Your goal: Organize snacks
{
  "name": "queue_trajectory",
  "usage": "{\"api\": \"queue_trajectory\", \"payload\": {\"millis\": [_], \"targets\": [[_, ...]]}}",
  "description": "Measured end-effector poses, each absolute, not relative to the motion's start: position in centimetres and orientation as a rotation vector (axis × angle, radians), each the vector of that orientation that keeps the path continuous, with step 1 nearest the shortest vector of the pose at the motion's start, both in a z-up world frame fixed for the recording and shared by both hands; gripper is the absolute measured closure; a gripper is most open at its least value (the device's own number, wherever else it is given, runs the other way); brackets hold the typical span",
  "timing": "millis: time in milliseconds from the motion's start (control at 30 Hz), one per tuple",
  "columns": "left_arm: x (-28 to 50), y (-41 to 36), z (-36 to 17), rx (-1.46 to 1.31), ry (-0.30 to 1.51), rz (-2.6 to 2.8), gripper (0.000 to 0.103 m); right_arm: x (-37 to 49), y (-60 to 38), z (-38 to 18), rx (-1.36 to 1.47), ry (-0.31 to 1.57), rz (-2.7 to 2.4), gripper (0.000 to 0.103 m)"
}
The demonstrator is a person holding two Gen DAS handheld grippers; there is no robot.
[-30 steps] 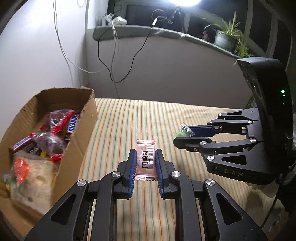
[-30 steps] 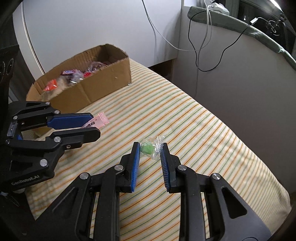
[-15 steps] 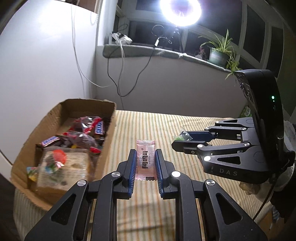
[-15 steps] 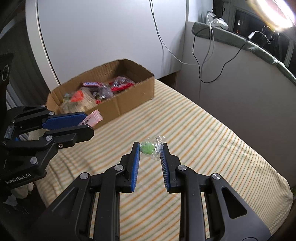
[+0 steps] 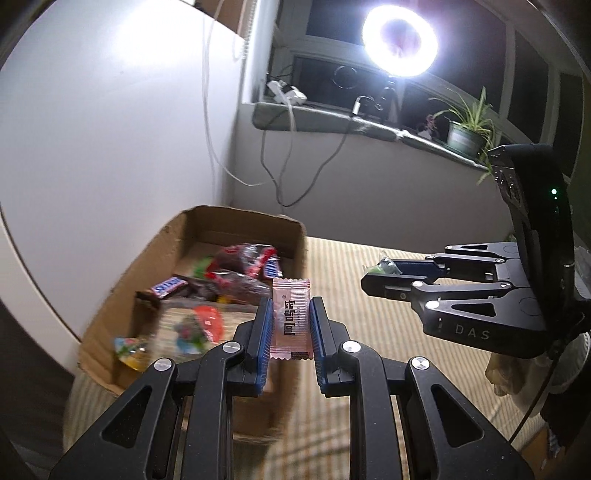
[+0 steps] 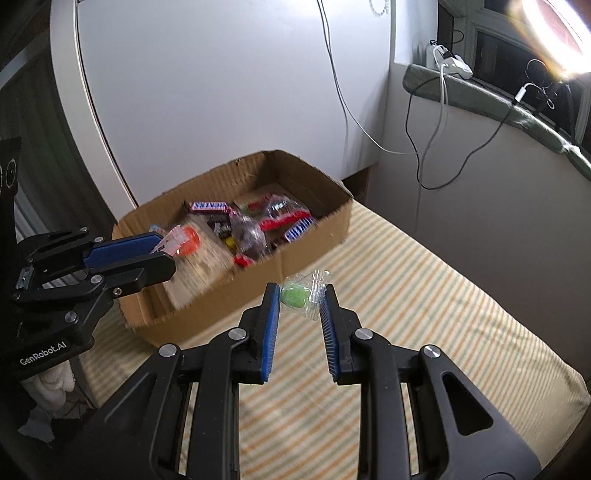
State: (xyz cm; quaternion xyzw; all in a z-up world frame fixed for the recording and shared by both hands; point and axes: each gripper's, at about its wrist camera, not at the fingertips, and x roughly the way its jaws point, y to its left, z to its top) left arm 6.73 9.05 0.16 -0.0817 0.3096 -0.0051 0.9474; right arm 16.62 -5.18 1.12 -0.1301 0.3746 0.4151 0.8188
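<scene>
My left gripper (image 5: 291, 308) is shut on a pink snack packet (image 5: 290, 320) and holds it in the air over the right wall of the cardboard box (image 5: 147, 258). The box holds several wrapped snacks. My right gripper (image 6: 300, 295) is shut on a green candy in a clear wrapper (image 6: 295, 295), in the air in front of the box (image 6: 314, 243). In the right wrist view the left gripper (image 6: 159, 254) hangs over the box's near end. In the left wrist view the right gripper (image 5: 376, 273) is right of the box.
The box stands on a striped cloth surface (image 6: 406, 295) beside a white wall panel (image 6: 221, 92). Cables (image 6: 424, 147) hang from the window ledge. A ring light (image 5: 400, 35) and a potted plant (image 5: 465, 129) are on the ledge.
Both grippers have risen and moved left toward the box, each still holding its snack. The left one now hangs over the box edge.
</scene>
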Motion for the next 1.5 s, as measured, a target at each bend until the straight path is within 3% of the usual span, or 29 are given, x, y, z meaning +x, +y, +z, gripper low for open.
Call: {"api": "queue_trajectory", "payload": {"millis": [1367,1400,1500], "targets": [[9.1,16.4,-2.0,-0.209,0.666,0.134,0.084,19.7,5.2,-0.5,-0.350,0.821,0.931,0.080],[9.1,16.4,-2.0,-0.209,0.667,0.136,0.082,19.7,5.2,-0.5,-0.351,0.821,0.928,0.078],[8.9,16.4,-2.0,-0.207,0.667,0.145,0.076,19.9,5.0,-0.5,-0.341,0.817,0.916,0.059]]}}
